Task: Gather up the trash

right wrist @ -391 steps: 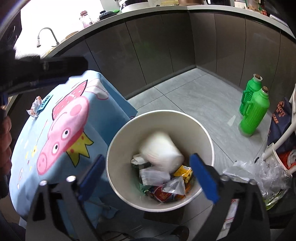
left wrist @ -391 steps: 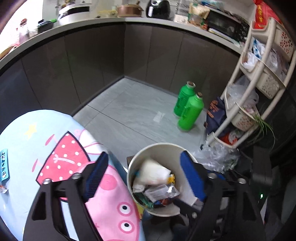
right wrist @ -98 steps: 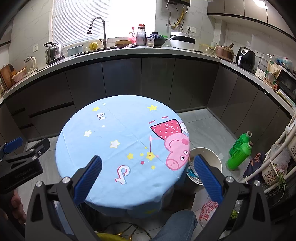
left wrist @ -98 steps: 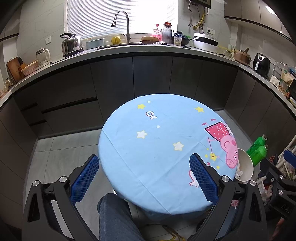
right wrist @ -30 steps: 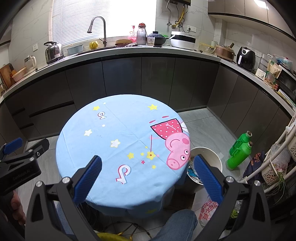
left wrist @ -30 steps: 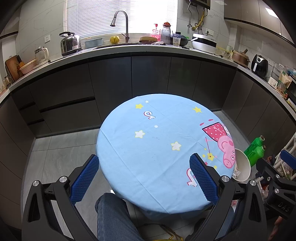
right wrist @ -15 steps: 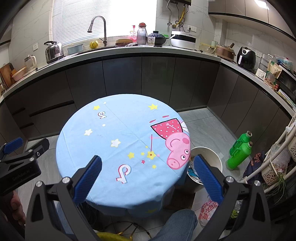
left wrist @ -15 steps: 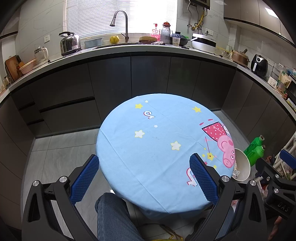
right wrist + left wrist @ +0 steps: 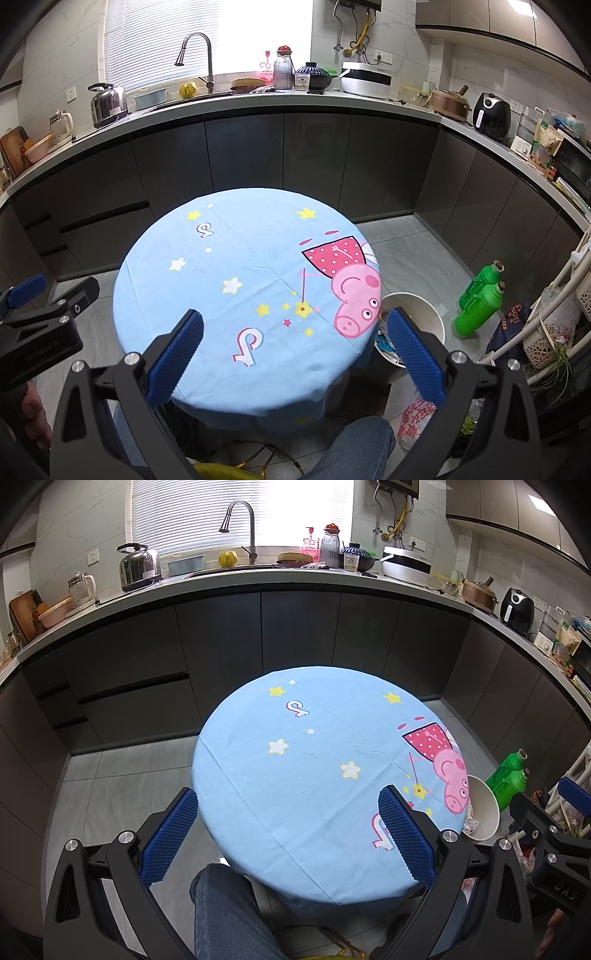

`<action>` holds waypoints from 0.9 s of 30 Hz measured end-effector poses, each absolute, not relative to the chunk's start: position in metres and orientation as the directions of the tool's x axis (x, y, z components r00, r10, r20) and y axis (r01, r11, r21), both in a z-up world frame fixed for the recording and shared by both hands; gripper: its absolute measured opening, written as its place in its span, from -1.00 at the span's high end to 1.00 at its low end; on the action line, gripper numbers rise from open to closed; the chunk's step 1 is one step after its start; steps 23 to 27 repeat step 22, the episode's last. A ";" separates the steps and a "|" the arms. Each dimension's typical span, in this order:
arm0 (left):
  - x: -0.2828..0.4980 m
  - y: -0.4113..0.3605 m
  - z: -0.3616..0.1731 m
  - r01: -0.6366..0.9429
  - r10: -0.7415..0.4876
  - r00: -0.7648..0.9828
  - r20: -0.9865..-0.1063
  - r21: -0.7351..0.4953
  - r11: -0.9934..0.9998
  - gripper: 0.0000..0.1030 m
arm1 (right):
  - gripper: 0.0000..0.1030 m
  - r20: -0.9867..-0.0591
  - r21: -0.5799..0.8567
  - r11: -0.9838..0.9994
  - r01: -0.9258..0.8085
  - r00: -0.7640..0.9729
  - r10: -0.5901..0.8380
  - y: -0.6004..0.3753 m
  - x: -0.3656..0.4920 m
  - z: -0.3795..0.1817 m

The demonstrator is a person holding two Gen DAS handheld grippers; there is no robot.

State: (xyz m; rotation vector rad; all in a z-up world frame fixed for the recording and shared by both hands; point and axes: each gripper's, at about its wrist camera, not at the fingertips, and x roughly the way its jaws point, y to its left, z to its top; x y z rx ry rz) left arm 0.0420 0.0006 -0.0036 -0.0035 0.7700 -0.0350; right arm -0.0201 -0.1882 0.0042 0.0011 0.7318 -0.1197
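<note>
A round table with a light blue cartoon-pig cloth (image 9: 314, 775) (image 9: 251, 280) stands in front of me with nothing on it. A cream trash bin (image 9: 484, 812) (image 9: 424, 306) stands on the floor at the table's right side, with wrappers showing inside. My left gripper (image 9: 288, 834) is open and empty, held above the table's near edge. My right gripper (image 9: 295, 354) is open and empty, also above the near edge. Each gripper's black body shows at the side of the other's view.
Two green bottles (image 9: 480, 299) stand on the floor right of the bin. A white storage rack (image 9: 554, 306) with bags stands at the far right. Dark cabinets and a loaded countertop (image 9: 295, 99) curve round the room. My knee (image 9: 221, 904) is below the table.
Thirteen seconds ago both grippers hung open over the bin. Since then they have drawn back to face the table; over the last second they have barely moved.
</note>
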 end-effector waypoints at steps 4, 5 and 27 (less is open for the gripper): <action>0.043 0.001 -0.004 0.031 -0.034 0.718 -0.695 -0.016 0.999 -0.84 | -0.94 -0.667 -0.041 0.993 0.107 0.737 -0.107 -0.188 -0.020 0.003; 0.043 0.001 -0.004 0.032 -0.034 0.718 -0.696 -0.017 0.999 -0.84 | -0.94 -0.668 -0.041 0.993 0.106 0.736 -0.106 -0.188 -0.020 0.003; 0.044 -0.001 -0.006 0.045 -0.041 0.712 -0.701 -0.012 0.999 -0.84 | -0.94 -0.673 -0.039 0.994 0.099 0.733 -0.100 -0.190 -0.020 0.001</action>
